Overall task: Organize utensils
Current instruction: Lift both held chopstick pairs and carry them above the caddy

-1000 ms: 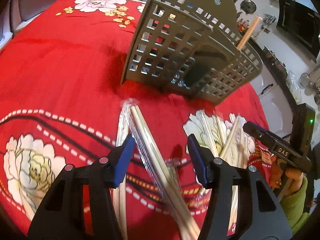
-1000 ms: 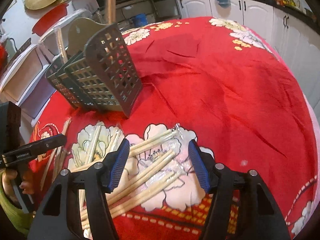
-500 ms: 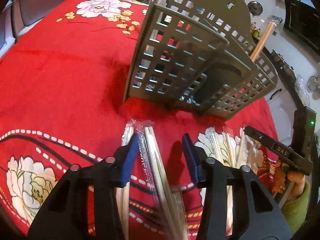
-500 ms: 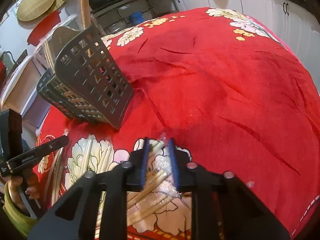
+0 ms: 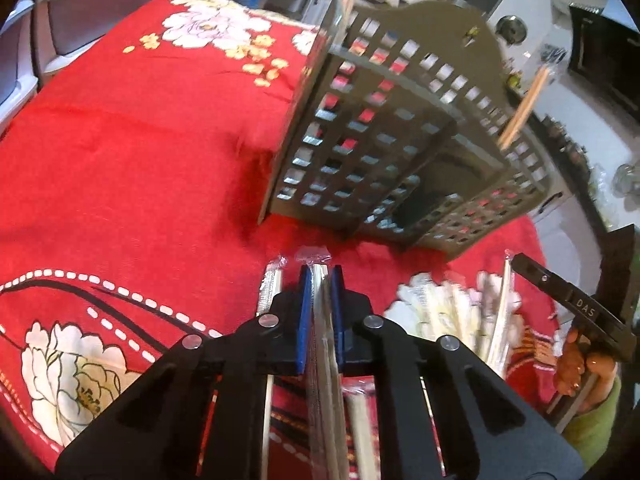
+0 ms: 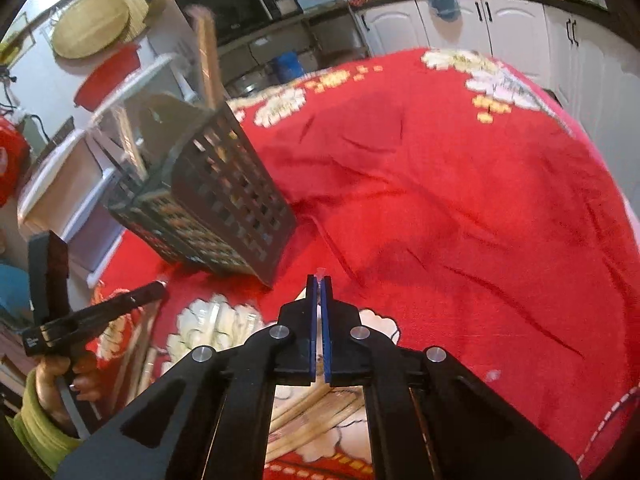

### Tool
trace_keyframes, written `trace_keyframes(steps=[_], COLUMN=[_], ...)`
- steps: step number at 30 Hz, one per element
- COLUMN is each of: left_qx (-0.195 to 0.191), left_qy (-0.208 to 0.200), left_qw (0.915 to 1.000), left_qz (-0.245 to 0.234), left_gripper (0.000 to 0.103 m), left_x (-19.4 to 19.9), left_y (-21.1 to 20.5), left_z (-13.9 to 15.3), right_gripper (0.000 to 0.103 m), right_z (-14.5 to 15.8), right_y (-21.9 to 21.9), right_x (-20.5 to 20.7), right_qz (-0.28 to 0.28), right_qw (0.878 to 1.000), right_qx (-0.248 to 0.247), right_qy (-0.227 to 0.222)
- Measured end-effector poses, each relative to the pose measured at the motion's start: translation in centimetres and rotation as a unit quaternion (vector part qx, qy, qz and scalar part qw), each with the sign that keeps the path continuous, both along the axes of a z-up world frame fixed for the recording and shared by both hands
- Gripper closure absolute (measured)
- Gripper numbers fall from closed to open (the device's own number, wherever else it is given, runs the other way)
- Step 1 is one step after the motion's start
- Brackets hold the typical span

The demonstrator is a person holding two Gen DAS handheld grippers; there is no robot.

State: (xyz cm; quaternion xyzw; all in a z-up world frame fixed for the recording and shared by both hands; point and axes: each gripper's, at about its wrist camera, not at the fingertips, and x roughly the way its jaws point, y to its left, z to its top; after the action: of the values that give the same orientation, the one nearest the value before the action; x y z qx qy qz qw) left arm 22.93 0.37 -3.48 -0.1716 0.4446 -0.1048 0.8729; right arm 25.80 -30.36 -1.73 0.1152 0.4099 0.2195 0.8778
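A grey perforated utensil holder (image 5: 404, 148) stands on the red floral tablecloth (image 5: 128, 152), with wrapped chopsticks (image 5: 520, 108) standing in it; it also shows in the right wrist view (image 6: 224, 208). My left gripper (image 5: 321, 276) is shut on a plastic-wrapped chopstick pair (image 5: 324, 344), just in front of the holder. My right gripper (image 6: 319, 284) is shut on the clear wrapper tip of another chopstick pack (image 6: 320, 271), right of the holder. Several more wrapped chopsticks (image 5: 460, 312) lie on the cloth, and in the right wrist view (image 6: 312, 412) under the gripper.
The right gripper appears at the right edge of the left wrist view (image 5: 572, 304); the left gripper appears at the left of the right wrist view (image 6: 92, 316). White cabinets (image 6: 520, 28) and plastic drawers (image 5: 68, 12) surround the table.
Both grippers went from open to shut, each closing on a wrapped chopstick pack. Both moved forward toward the holder, which now looks nearer.
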Motion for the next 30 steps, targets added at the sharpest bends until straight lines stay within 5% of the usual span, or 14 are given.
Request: trace_keyframes(steps=[14,30], left_qx=[-0.019,-0.031], left_qy=[-0.129,-0.209], left_qw=[0.9914,0.9774], left_qz=[-0.002,-0.007], left_gripper=[0.102,0.102], left_x=[-3.9,-6.2], left_y=[0.6,1.8], left_z=[8.4,14.5], right_gripper=[0.101,0.101], right_z=[8.6,15.2], right_y=[3.1,7.3], right_x=[-5.7,-9.9], right_qz=[0.044,0.088], right_qw=[0.993,0.975], right_qx=[0.024,0.016], right_qy=[-0.110,-0.201])
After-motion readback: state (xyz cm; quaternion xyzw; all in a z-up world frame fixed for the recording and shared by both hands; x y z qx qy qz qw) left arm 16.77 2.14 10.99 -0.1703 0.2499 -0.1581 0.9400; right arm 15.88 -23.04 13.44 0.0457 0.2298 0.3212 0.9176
